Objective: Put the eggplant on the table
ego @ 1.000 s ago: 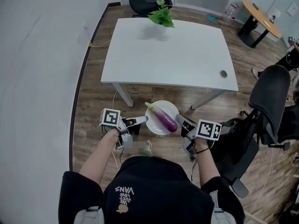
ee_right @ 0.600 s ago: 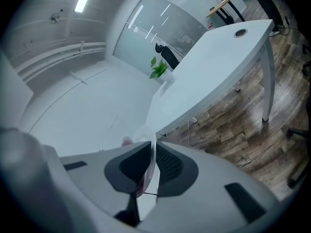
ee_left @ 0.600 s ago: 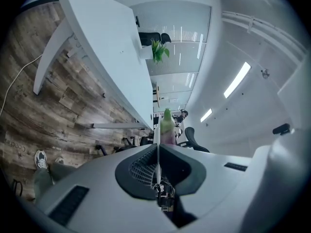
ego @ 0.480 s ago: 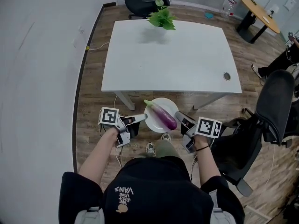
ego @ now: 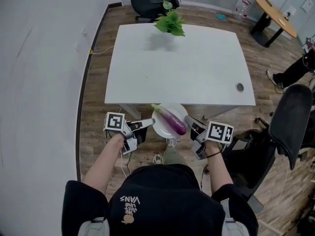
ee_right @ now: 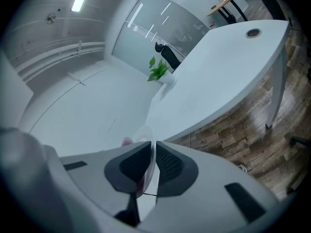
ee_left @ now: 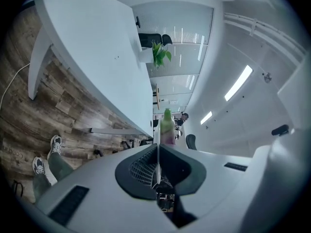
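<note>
The left claw and right claw are each gripping the plate rim at centre frame; the eggplant is lying on it, overlapping the tabletop edge.

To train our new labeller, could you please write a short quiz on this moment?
1. True or false: the eggplant lies directly on the white table.
2. What do the left tongs and right tongs grip? A) the eggplant's stem B) opposite sides of the white plate C) nothing
3. Fill in: at the table's far edge stands a green ____.
Key: 1 false, it rests on the plate held by the tongs; 2 B; 3 plant.
</note>
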The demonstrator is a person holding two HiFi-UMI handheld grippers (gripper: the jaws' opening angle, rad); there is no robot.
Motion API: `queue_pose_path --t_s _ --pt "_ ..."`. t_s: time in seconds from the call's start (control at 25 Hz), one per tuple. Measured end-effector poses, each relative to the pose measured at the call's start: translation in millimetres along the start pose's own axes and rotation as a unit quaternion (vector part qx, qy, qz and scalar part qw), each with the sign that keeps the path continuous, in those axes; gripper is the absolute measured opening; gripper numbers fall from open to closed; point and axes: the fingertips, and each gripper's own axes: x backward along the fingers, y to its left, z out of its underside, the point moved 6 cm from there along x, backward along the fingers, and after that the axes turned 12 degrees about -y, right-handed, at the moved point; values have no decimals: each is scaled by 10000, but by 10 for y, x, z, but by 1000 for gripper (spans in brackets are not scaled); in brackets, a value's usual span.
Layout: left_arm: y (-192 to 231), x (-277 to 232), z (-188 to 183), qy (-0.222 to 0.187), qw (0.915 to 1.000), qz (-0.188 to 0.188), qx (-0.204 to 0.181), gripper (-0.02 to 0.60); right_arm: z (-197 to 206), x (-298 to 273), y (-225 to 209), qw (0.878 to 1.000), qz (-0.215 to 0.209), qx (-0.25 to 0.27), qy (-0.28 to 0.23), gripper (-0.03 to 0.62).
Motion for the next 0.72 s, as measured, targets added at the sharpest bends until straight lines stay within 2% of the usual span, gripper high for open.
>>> queue_pose_path --t_s 0.72 --pt "55 -758 -649 -124 9999 -26 -4 22 -865 -525 -383 9997 -46 104 226 41"
